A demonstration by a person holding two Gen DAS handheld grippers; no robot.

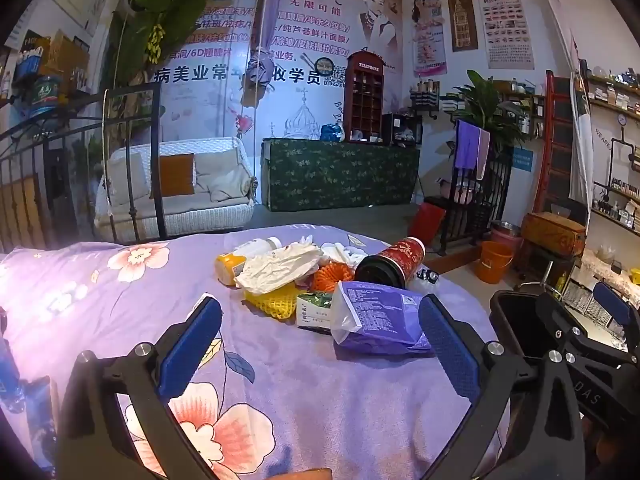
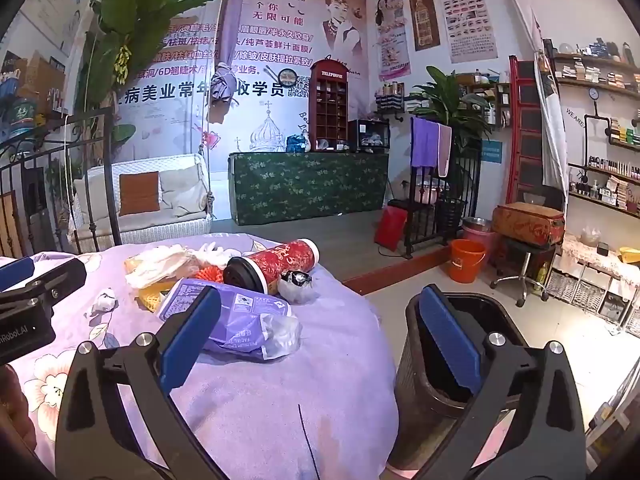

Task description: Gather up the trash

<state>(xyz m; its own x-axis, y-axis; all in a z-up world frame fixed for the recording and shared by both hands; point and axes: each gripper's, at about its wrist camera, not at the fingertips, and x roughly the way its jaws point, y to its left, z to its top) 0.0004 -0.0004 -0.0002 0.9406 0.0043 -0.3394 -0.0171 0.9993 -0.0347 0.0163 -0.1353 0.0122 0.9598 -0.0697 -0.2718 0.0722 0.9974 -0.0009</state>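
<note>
Fingers (image 1: 190, 344) of both grippers spread, empty. Suggest: right gripper (image 2: 320, 340) takes purple pack (image 2: 224, 318) first, nearest bin (image 2: 500, 320).

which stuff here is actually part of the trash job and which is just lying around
Part of the job:
- purple tissue pack
- red canister
- crumpled white paper
- yellow foam net
- small green box
- black bin

Just lying about:
- orange bucket
- swing sofa
- green-covered counter
- floral bedspread
</note>
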